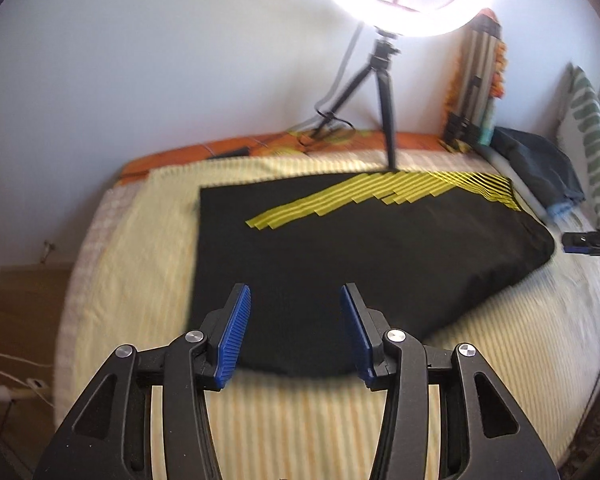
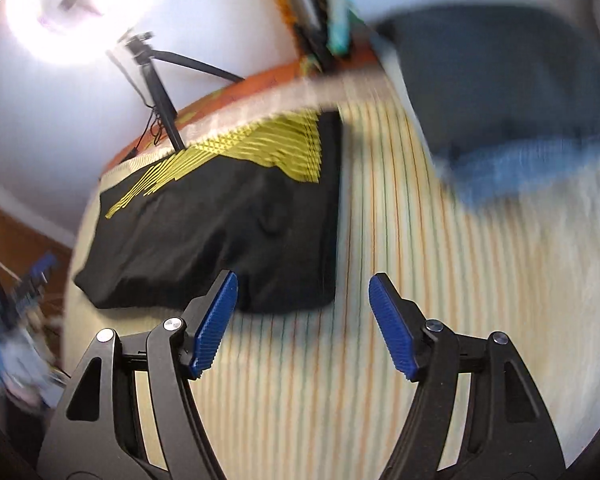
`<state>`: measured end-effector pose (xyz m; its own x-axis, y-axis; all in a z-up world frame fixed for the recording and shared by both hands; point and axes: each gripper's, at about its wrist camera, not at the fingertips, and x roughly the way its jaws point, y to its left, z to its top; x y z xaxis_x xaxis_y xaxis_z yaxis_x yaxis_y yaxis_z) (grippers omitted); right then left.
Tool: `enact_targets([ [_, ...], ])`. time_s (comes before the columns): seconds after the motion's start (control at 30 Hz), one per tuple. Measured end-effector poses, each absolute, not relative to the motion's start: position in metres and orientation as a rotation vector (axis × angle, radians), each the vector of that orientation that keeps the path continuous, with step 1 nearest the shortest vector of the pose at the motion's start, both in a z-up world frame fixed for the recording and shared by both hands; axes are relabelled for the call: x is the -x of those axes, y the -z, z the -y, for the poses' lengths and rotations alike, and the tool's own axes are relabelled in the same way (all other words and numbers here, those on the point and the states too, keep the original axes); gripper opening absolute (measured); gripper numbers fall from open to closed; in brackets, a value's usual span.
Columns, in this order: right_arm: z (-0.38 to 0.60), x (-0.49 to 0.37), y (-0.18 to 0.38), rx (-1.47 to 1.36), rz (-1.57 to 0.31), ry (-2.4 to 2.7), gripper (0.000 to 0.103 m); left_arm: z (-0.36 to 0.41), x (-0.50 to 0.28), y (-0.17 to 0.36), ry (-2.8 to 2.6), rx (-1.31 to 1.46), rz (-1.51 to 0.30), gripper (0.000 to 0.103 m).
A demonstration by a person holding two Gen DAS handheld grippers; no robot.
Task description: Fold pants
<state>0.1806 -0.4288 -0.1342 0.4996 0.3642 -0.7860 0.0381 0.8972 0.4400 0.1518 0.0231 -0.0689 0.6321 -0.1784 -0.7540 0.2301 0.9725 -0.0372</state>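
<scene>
The black pants (image 1: 360, 256) with yellow stripes lie folded flat on the striped yellow bedspread (image 1: 300, 420). My left gripper (image 1: 295, 308) is open and empty, above the near edge of the pants. In the right wrist view the pants (image 2: 220, 224) lie at left, blurred by motion. My right gripper (image 2: 303, 300) is open and empty, above the bedspread (image 2: 380, 240) just off the pants' near right corner. The right gripper's tip also shows at the right edge of the left wrist view (image 1: 588, 240).
A ring light on a black tripod (image 1: 384, 92) stands at the far edge of the bed against the wall. Dark folded clothes (image 1: 540, 168) and a striped pillow (image 1: 592, 140) lie at the right. The floor with cables (image 1: 12, 388) is at left.
</scene>
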Motion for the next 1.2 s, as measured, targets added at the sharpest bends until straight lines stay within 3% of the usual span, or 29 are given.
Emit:
enact_targets([
  [0.23, 0.433, -0.169, 0.162, -0.641, -1.059, -0.258, 0.071, -0.006, -0.118, 0.099, 0.297, -0.016, -0.958, 0.045],
  [0.57, 0.411, -0.188, 0.177, -0.718, -1.033, -0.289, 0.071, -0.008, -0.129, 0.133, 0.313, 0.091, -1.071, 0.045],
  [0.77, 0.406, -0.195, 0.176, -0.708, -1.001, -0.274, 0.070, 0.003, -0.141, 0.141, 0.313, 0.098, -1.050, 0.045],
  [0.83, 0.404, -0.197, 0.176, -0.694, -0.998, -0.270, 0.065, 0.005, -0.146, 0.142, 0.303, 0.102, -1.041, 0.045],
  [0.93, 0.405, -0.200, 0.176, -0.706, -0.991, -0.283, 0.044, 0.008, -0.149, 0.140, 0.309, 0.095, -1.023, 0.042],
  [1.1, 0.398, -0.201, 0.165, -0.665, -0.947, -0.317, 0.019, 0.005, -0.160, 0.135, 0.327, 0.132, -0.993, 0.013],
  [1.2, 0.395, -0.199, 0.155, -0.642, -0.903, -0.337, 0.013, 0.001, -0.165, 0.125, 0.338, 0.161, -0.959, 0.006],
])
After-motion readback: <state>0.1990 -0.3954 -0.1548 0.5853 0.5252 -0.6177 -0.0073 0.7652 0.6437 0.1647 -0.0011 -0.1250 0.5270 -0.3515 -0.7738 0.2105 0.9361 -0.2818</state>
